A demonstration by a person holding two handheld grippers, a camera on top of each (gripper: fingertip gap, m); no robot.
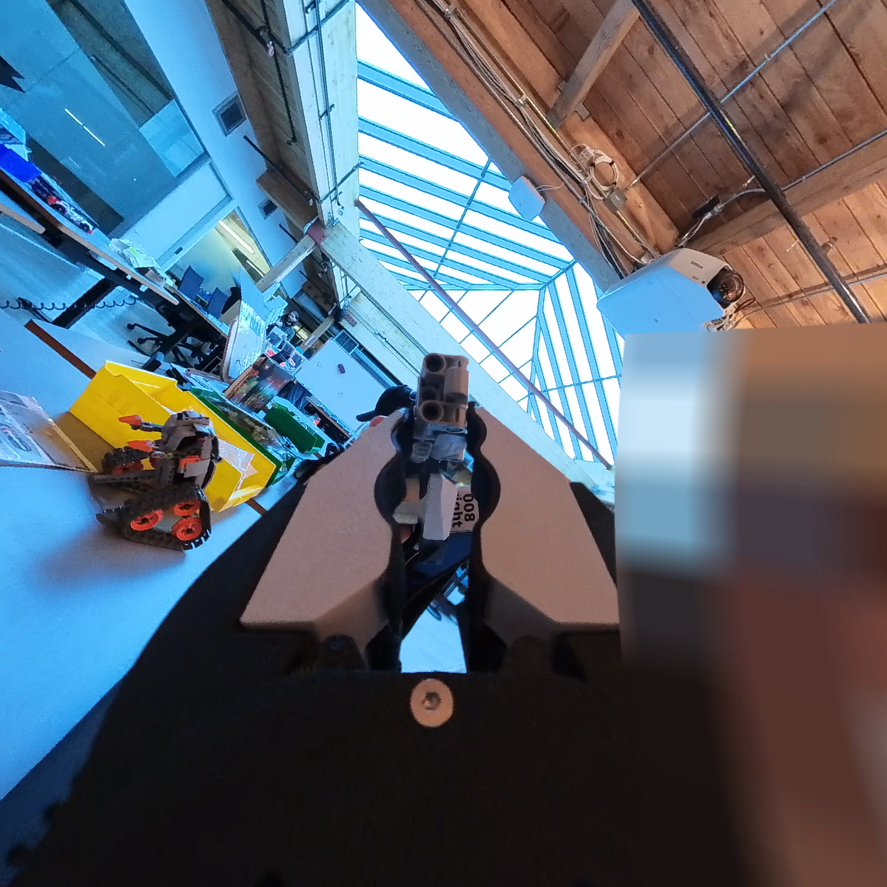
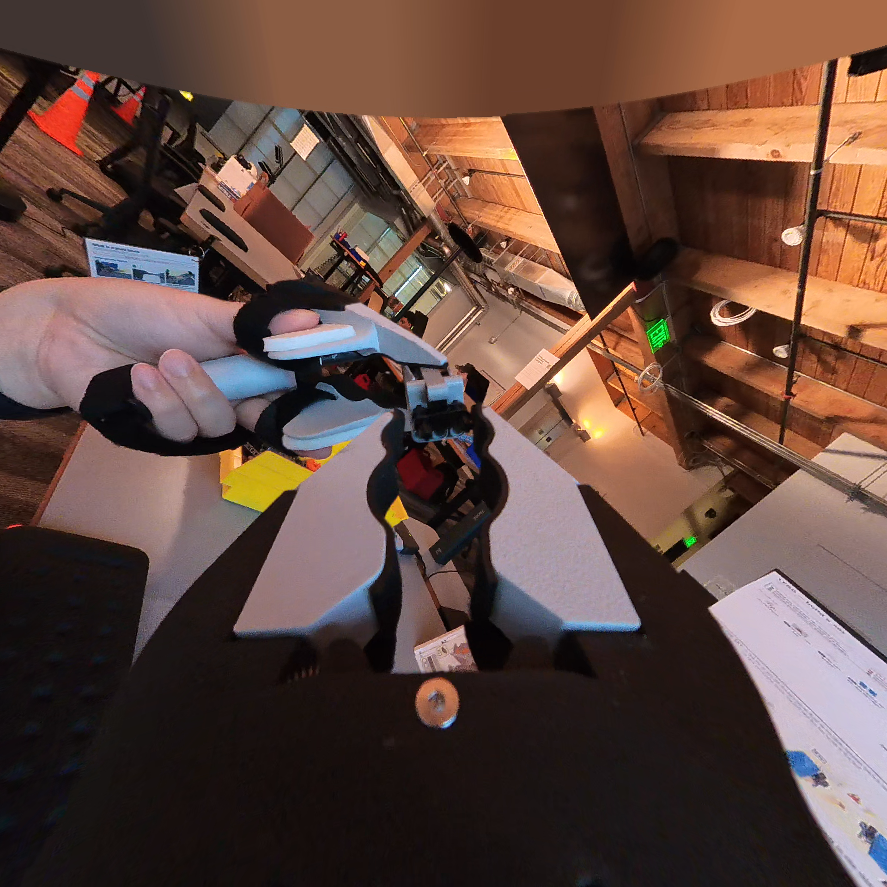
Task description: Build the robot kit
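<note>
Both grippers are raised and tilted toward the ceiling, and they meet on one small brick assembly. My left gripper [image 1: 436, 416] is shut on its light grey part with round holes [image 1: 444, 384], which sticks out past the fingertips. In the right wrist view the left gripper [image 2: 422, 384] comes in from the left, held by a hand in a black fingerless glove [image 2: 96, 345], with the grey part [image 2: 434, 386] in its tips. My right gripper [image 2: 437, 422] is shut on the black pinned part [image 2: 439, 425] just under that grey part. Part of the right gripper [image 1: 432, 509] shows through the left gripper's gap.
A grey tracked brick vehicle with orange wheels [image 1: 158, 485] stands on the white table [image 1: 72, 600] beside a yellow bin [image 1: 158, 422] and a green bin [image 1: 293, 427]. A printed booklet [image 1: 19, 427] lies at the left. A printed sheet [image 2: 816, 696] lies at the right.
</note>
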